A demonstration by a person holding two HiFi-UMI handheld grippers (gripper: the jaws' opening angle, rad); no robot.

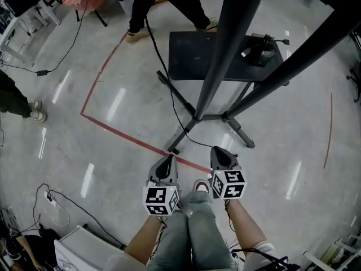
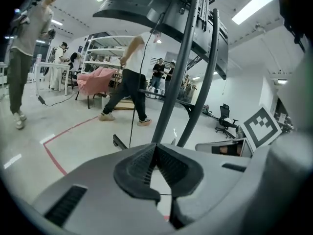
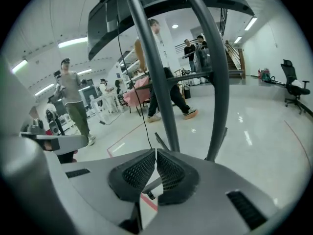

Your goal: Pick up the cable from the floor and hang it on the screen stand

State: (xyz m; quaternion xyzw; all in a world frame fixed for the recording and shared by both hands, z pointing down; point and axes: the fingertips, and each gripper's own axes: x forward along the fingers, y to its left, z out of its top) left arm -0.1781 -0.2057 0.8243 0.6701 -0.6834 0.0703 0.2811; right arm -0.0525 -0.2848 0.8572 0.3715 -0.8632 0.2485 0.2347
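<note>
your left gripper (image 1: 167, 160) and right gripper (image 1: 219, 151) are both closed, jaw tips together and empty. the black cable (image 1: 171, 95) meets the floor (image 1: 113, 151) just ahead of your right gripper, crosses the stand (image 1: 210, 116) base and runs on beyond it.

You have: black cable (image 1: 167, 72); dark grey stand (image 1: 234, 38); red line (image 1: 130, 135) on pale grey floor (image 1: 282, 145); 2 cubes (image 1: 161, 201), white with black squares.

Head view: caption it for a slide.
Left tool and right tool, both shut, face the screen stand; a black cable trails by its base.
</note>
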